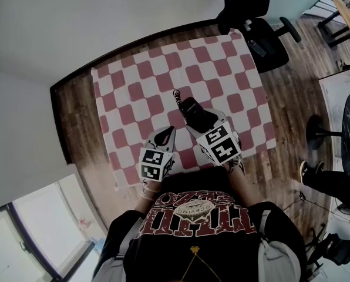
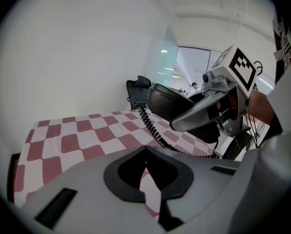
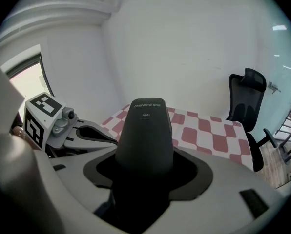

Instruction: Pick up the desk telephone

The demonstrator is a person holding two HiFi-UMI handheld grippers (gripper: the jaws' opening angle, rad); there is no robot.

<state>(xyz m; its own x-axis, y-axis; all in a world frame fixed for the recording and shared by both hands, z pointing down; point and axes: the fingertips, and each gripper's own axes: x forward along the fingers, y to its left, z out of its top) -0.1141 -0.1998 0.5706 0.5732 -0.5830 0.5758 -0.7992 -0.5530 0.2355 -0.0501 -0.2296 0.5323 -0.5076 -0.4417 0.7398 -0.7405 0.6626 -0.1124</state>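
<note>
Desk telephone [image 1: 195, 111] is clamped in the right gripper's [image 1: 205, 124] fingers at frame centre, apparently lifted clear of the checkered desk [image 1: 134, 81]. The left gripper's [image 1: 165, 138] fingers are nearly together and empty. The phone's coiled cord [image 2: 153, 129] hangs low; a snag could tug the phone loose. An office chair [image 1: 260, 31] at upper right blocks nothing.

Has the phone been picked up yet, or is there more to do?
Mostly done: the right gripper is clamped on the black telephone, which looks raised off the checkered table, coiled cord hanging. The left gripper is shut and empty. Nothing obvious remains.
</note>
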